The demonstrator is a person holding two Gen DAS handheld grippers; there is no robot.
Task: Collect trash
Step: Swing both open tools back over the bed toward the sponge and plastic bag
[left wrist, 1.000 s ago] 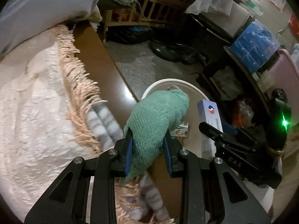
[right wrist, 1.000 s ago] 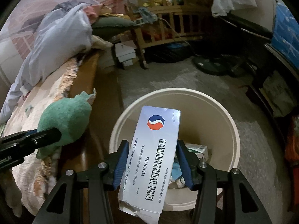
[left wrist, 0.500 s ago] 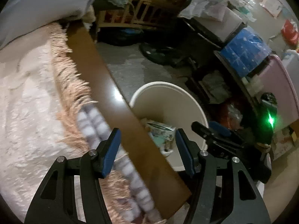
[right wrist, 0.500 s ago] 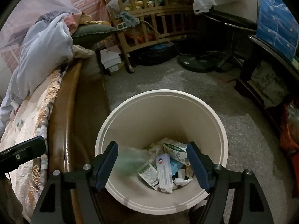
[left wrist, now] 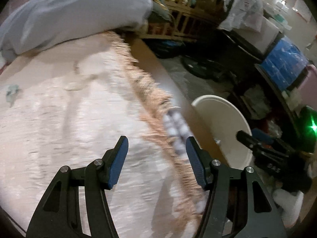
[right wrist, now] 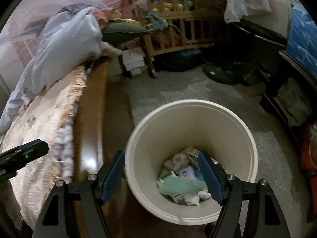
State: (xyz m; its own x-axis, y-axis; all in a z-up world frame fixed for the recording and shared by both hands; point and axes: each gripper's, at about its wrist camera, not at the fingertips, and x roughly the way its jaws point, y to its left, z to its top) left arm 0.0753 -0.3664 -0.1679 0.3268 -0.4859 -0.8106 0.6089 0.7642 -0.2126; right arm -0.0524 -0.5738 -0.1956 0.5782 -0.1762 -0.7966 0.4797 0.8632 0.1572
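Your left gripper (left wrist: 156, 160) had swung from the bin (right wrist: 233, 119) over the bed (left wrist: 69, 119); both grippers (right wrist: 161, 175) gaped, empty.

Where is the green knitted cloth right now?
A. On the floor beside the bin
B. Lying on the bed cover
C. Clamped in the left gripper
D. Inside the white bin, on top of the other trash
D: the right wrist view shows the green knitted cloth lying inside the white bin on the boxes and paper, while the left gripper stands open and empty over the bed.
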